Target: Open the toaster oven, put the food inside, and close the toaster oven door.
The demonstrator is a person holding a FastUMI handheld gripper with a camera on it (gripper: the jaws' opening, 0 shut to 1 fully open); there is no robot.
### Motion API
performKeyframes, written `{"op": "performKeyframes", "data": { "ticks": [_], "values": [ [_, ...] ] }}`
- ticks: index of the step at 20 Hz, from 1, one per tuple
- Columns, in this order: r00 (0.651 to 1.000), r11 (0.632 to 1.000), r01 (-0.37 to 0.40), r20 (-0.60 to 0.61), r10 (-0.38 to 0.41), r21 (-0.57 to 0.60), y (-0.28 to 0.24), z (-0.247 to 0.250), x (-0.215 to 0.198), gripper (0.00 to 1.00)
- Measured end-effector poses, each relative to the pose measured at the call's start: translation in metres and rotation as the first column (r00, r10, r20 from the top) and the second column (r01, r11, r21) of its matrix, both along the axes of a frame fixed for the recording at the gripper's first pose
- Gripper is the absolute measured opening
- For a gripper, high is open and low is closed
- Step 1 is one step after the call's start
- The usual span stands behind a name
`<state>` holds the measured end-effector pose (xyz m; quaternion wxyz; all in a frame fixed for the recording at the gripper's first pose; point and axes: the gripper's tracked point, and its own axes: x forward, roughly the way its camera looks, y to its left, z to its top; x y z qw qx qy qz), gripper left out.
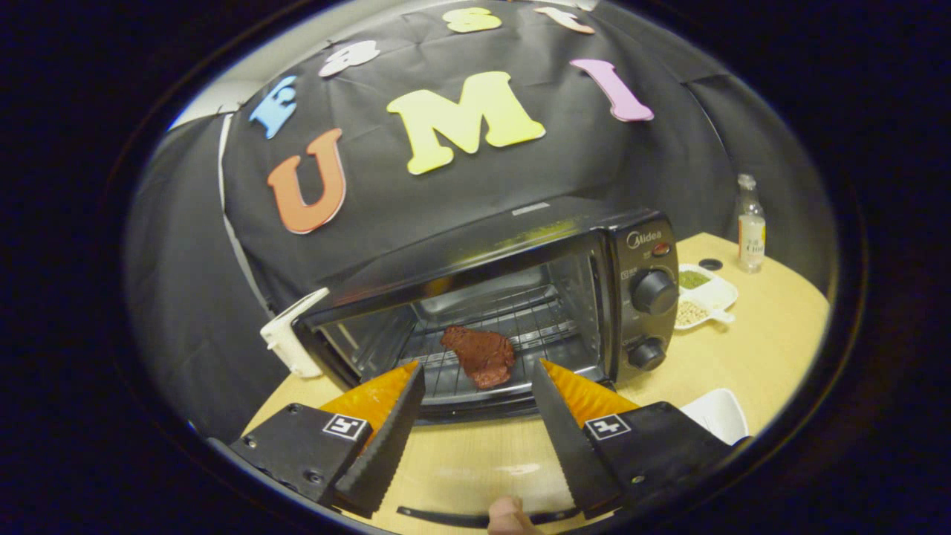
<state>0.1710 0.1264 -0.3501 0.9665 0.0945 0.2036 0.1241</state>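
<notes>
Booth wall: black cloth hangs behind everything, close behind the oven.
Table: pale wood top carrying the oven and the side items.
Toaster oven: black, cavity open toward the gripper; its glass door seems to be folded down at the front, though the fingers hide most of it.
Gripper: fingers spread wide apart, holding nothing, hovering just in front of the oven mouth.
Divided dish: white, holding green and beige grains, just beside the oven's knob side.
Bottle: clear, standing beyond the dish, well clear of the work.
Steak: reddish-brown piece lying on the wire rack, near its front edge, beyond the fingertips.
Step left, by my judgement: only the door needs closing.
Risk, door: a finger hooking under its edge off-centre could slip and let it drop back.
Risk, food: sitting so far forward, the steak could be nudged or pinched by the rising door.
Risk, oven: a hard push may slide the light oven backward.
</notes>
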Motion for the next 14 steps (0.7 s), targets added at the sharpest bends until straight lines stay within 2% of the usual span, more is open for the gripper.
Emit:
{"op": "performKeyframes", "data": {
  "ticks": [1, 3, 7, 14],
  "values": [
    [1.000, 0.999, 0.004, 0.012, -0.004, -0.035, -0.005, 0.000, -0.012, 0.97],
    [0.999, 0.995, -0.013, 0.032, 0.017, -0.094, -0.006, 0.004, -0.038, 0.97],
    [0.998, 0.979, 0.022, 0.070, -0.008, -0.201, -0.027, 0.004, -0.079, 0.97],
    [0.999, 0.969, -0.033, -0.026, 0.027, -0.244, -0.027, -0.048, -0.125, 0.98]
  ]
}}
